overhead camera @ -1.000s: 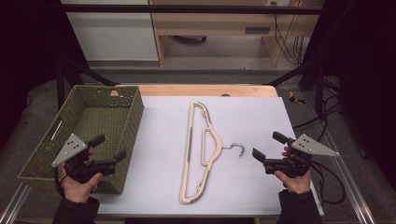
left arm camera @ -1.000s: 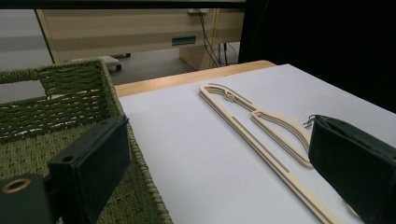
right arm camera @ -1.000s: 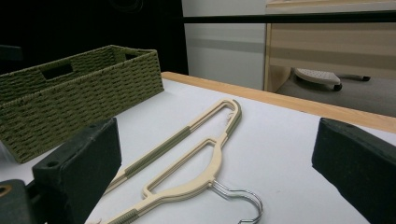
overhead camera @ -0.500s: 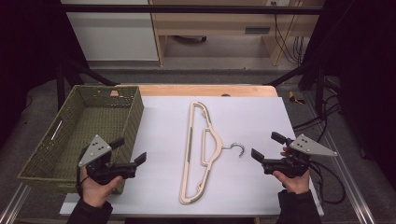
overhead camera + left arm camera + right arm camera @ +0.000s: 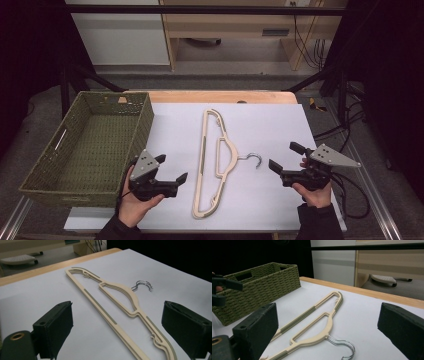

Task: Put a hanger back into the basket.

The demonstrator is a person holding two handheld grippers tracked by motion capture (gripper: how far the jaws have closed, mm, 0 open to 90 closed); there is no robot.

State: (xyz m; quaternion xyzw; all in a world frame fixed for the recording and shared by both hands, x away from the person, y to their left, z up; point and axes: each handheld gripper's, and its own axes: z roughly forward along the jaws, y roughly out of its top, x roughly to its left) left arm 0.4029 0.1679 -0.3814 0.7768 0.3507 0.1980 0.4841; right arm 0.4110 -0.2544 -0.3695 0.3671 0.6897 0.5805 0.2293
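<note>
A cream plastic hanger [image 5: 216,161] with a metal hook [image 5: 253,158] lies flat in the middle of the white table, its hook pointing right. My left gripper [image 5: 172,168] hovers open just left of the hanger's lower end, jaws pointing right toward it. In the left gripper view the hanger [image 5: 117,309] runs between and beyond the two black jaws, untouched. My right gripper [image 5: 283,156] stands open to the right of the hook, jaws pointing left. The right gripper view has the hanger [image 5: 312,322] and hook [image 5: 342,347] lying ahead between its jaws.
A green woven basket [image 5: 90,142] sits at the table's left side, close behind my left hand, and also appears as the basket [image 5: 254,293] in the right gripper view. A wooden strip [image 5: 220,96] edges the table's far side. Cables trail off at the right.
My left gripper has moved right from the basket's front corner out over the white table toward the hanger. The right gripper and hanger have stayed put.
</note>
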